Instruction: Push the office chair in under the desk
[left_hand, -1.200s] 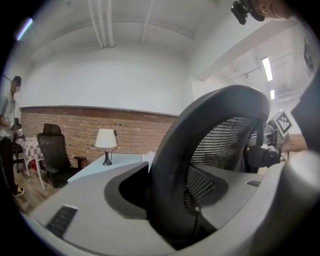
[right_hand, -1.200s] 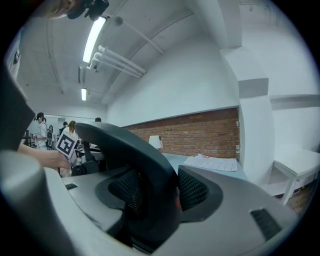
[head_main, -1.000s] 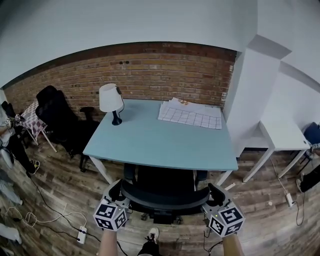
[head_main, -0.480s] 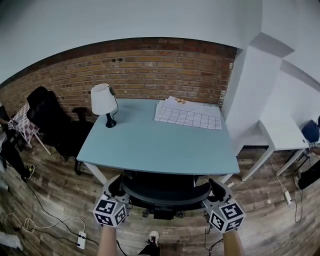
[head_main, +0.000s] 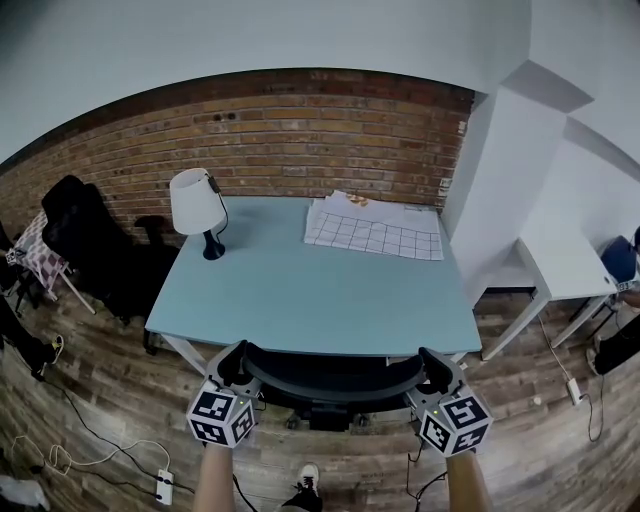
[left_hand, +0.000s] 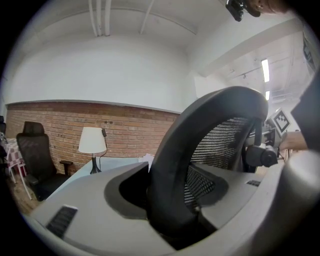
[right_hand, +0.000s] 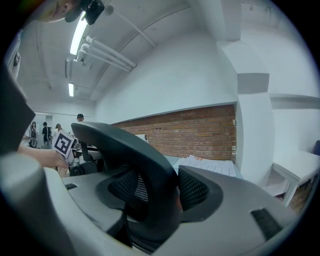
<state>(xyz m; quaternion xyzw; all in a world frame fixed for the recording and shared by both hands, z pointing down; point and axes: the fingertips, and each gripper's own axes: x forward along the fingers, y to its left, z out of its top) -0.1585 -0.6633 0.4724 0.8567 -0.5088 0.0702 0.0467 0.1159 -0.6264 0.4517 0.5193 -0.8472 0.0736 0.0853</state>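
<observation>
The black office chair (head_main: 330, 380) stands at the near edge of the light blue desk (head_main: 320, 290), its seat hidden under the top and only the curved backrest rim showing. My left gripper (head_main: 232, 366) is shut on the left end of the backrest (left_hand: 200, 160), whose thick frame fills the gap between the jaws. My right gripper (head_main: 432, 370) is shut on the right end of the backrest (right_hand: 145, 170) in the same way. Mesh shows behind the frame in both gripper views.
On the desk stand a white lamp (head_main: 195, 205) at the back left and a checked sheet (head_main: 372, 235) at the back right. Another black chair (head_main: 80, 240) sits left by the brick wall. A white side table (head_main: 565, 270) is right; cables and a power strip (head_main: 163, 482) lie on the floor.
The chair has rolled forward under the desk with both grippers on its backrest; less of the seat shows now, and the backrest rim is close to the desk edge.
</observation>
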